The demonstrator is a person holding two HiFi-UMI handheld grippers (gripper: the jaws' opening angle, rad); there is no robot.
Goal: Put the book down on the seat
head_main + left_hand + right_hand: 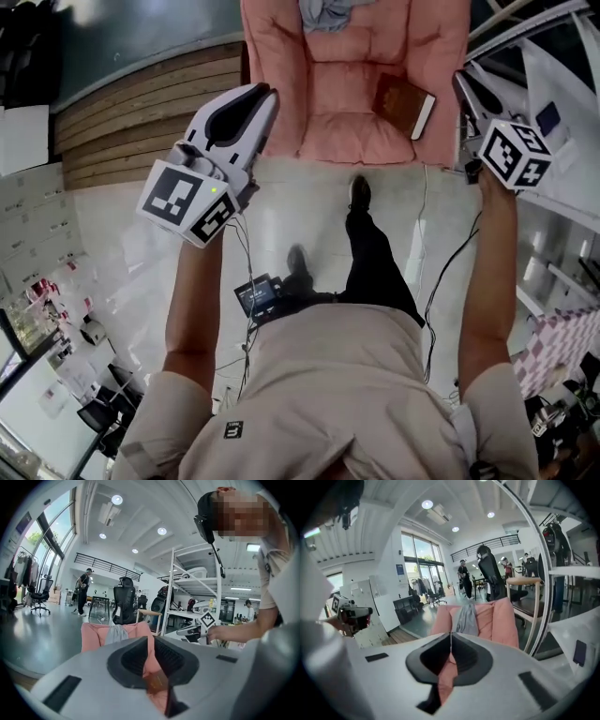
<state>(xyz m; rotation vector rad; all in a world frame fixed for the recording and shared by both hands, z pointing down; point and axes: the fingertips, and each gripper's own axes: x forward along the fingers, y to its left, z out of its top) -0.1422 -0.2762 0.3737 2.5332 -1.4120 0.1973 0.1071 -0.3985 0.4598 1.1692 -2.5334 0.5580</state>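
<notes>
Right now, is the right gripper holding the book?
No: the book lies on the seat, and the right gripper is shut with nothing in it.

The book point(403, 103) has a reddish-brown cover and pale page edges; it is closed and lies flat, turned at a slant; it rests on the right side of the seat point(328, 94), a pink padded armchair cushion, beside the right armrest.

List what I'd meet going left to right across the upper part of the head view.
left gripper → grey cloth → book, lying on the pink seat → right gripper
</notes>
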